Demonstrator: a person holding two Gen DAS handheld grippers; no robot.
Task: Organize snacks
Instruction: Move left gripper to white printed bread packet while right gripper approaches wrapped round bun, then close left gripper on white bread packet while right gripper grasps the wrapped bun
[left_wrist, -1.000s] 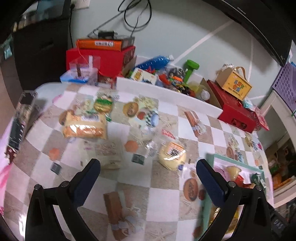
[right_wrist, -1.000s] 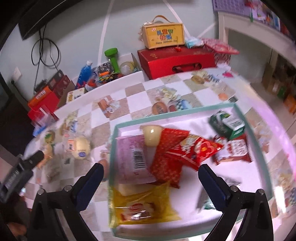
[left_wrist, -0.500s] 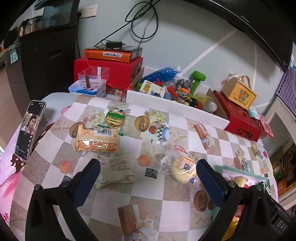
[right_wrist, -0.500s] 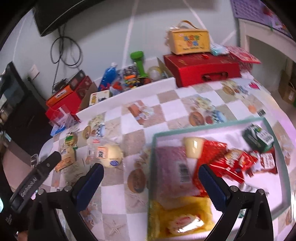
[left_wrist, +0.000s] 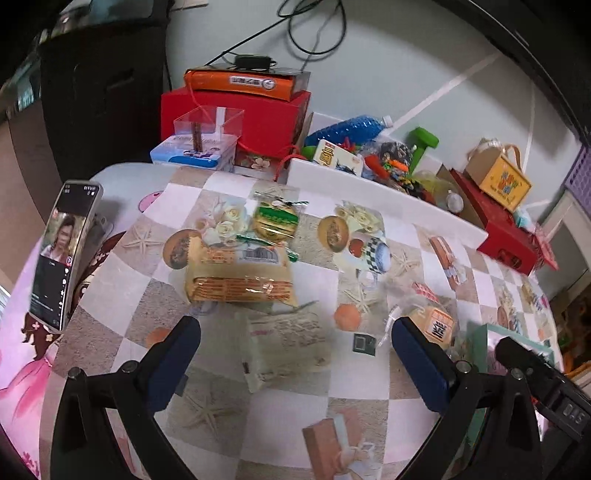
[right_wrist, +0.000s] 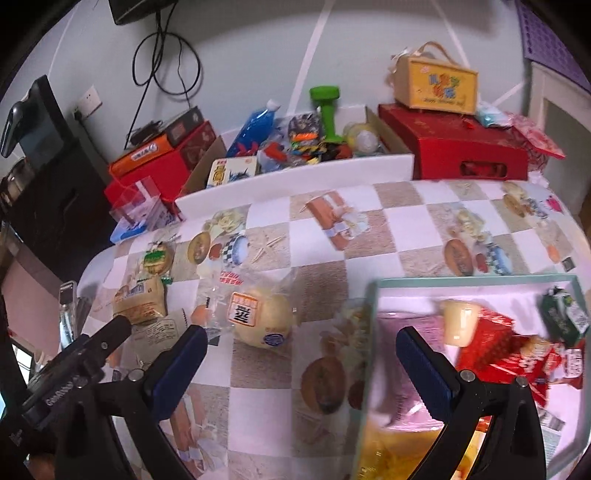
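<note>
Tray is already holding several packets; four snacks are still lying on the table. Cracker pack and pale packet are lying ahead of the left gripper, bun just beyond the right gripper; both are gaping wide, holding nothing.

Round bun beside tray

A lived-in home room: the desk wears a checkered printed cloth, and along its far edge sit red gift boxes, a carton of toys and a green dumbbell. A wall socket with trailing cables hangs behind, and a phone leans at the desk's left edge.
</note>
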